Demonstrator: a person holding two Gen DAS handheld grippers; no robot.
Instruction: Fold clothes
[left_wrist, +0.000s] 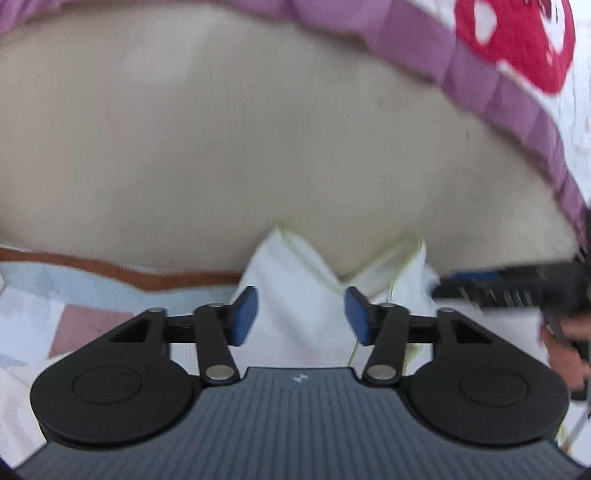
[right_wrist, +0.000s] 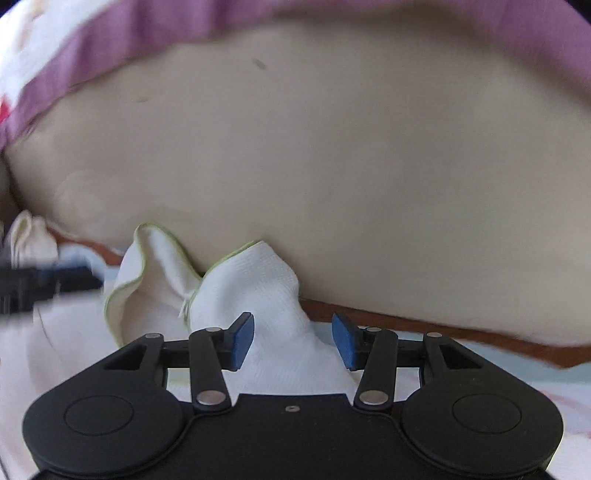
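Note:
A white cloth with a thin green hem (left_wrist: 295, 295) lies bunched on the bed, two of its corners standing up in peaks. My left gripper (left_wrist: 301, 316) stands open around one peak. The cloth fills the gap between its blue pads (left_wrist: 245, 315), and no squeeze shows. My right gripper (right_wrist: 293, 340) is open around the other peak of the white cloth (right_wrist: 266, 295), with a clear gap beside its right pad (right_wrist: 341, 341). Each gripper shows as a dark blur in the other's view: the right gripper (left_wrist: 517, 291) and the left gripper (right_wrist: 44, 288).
A large beige cushion or mattress side (left_wrist: 258, 147) rises right behind the cloth, with a brown strip (right_wrist: 443, 328) along its base. Purple-trimmed bedding with a red print (left_wrist: 517, 44) lies beyond. A pale patterned sheet (left_wrist: 55, 295) covers the near surface. A hand (left_wrist: 565, 350) is at the right.

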